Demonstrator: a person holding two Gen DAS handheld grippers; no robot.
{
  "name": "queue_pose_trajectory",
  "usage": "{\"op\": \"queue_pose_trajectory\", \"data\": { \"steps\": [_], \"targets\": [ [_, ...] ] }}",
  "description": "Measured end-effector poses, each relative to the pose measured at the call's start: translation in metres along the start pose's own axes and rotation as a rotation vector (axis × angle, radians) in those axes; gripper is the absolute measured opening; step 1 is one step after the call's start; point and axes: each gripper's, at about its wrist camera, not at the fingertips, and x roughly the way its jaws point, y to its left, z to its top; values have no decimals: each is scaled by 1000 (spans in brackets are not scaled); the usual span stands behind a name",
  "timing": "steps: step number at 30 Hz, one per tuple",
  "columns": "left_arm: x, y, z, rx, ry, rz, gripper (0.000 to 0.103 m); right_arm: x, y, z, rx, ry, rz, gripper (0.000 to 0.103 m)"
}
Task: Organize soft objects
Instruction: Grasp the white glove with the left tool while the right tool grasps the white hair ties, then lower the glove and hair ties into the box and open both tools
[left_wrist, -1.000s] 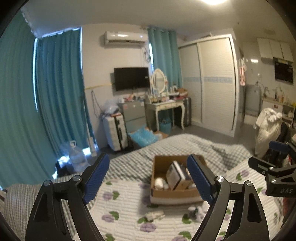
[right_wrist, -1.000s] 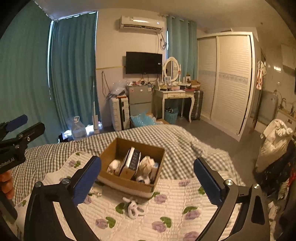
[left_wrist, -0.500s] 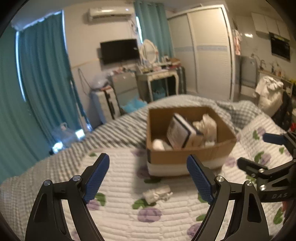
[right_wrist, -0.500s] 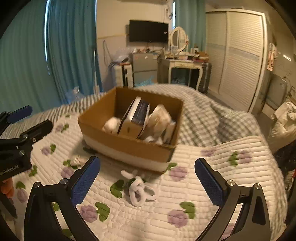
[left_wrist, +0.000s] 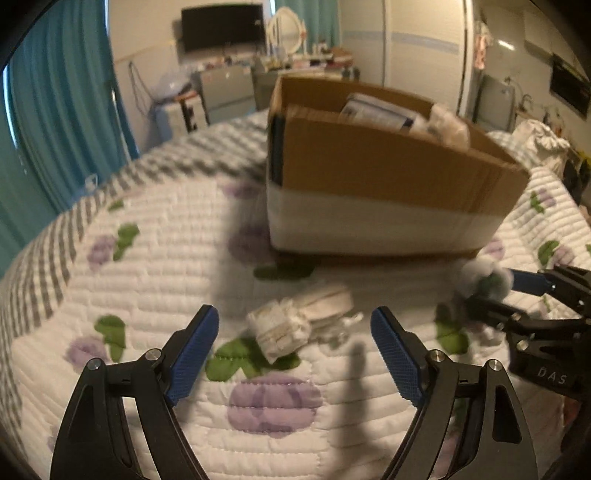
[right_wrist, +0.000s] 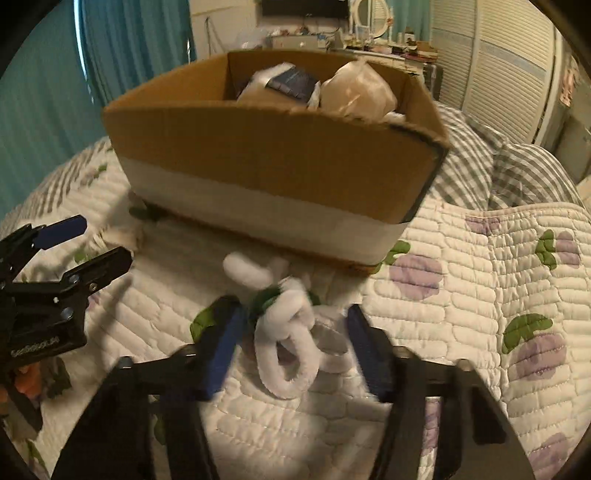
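Now, change since half a second ago: both grippers have dropped low over the quilted bedspread (left_wrist: 155, 280) and closed in on the cardboard box (right_wrist: 266, 155), which fills far more of each view than it did.
Change in room view: the curtains, television and wardrobe have slid to the upper edges of both views; the frames are blurred.
Change at right gripper: its blue fingers (right_wrist: 221, 343), wide apart earlier, now stand much closer together, one on each side of the fluffy white loop toy (right_wrist: 288, 332).
Left gripper pose: the left gripper (left_wrist: 295, 347) hovers low over the bedspread, pointing toward the box at 12 o'clock, fingers (left_wrist: 192, 354) spread wide apart with nothing between them.
Right gripper pose: the right gripper (right_wrist: 291, 347) is tilted down at the bedspread, fingers partly drawn in around the toy; the blur makes it impossible to tell whether the pads touch it.
White cloth bundle: the rolled white cloth (left_wrist: 291, 325) lies on the bedspread just ahead of the left fingers, between them and the box.
Loop toy: it lies on the bedspread close in front of the box's near wall, with a dark green part at its middle; from the left view it shows at 3 o'clock as white fluff at the right gripper's tips.
Box contents: a dark blue package (right_wrist: 295, 81) and a pale wrapped bundle (right_wrist: 354, 92) stick up above the rim.
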Motion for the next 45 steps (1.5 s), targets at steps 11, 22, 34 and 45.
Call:
{"op": "queue_pose_trajectory", "data": {
  "steps": [11, 22, 34, 45],
  "targets": [
    [6, 5, -10, -52, 29, -56, 61, -2, 2, -3, 16, -15, -1, 30],
    [-15, 3, -12, -38, 3, -71, 37, -19, -5, -13, 32, -63, 5, 29],
    [-80, -22, -3, 8, -85, -94, 37, -77, 9, -17, -5, -159, 1, 29],
    [-148, -46, 32, 34, -198, -71, 37, -169, 15, 8, -53, -302, 34, 29]
  ]
}}
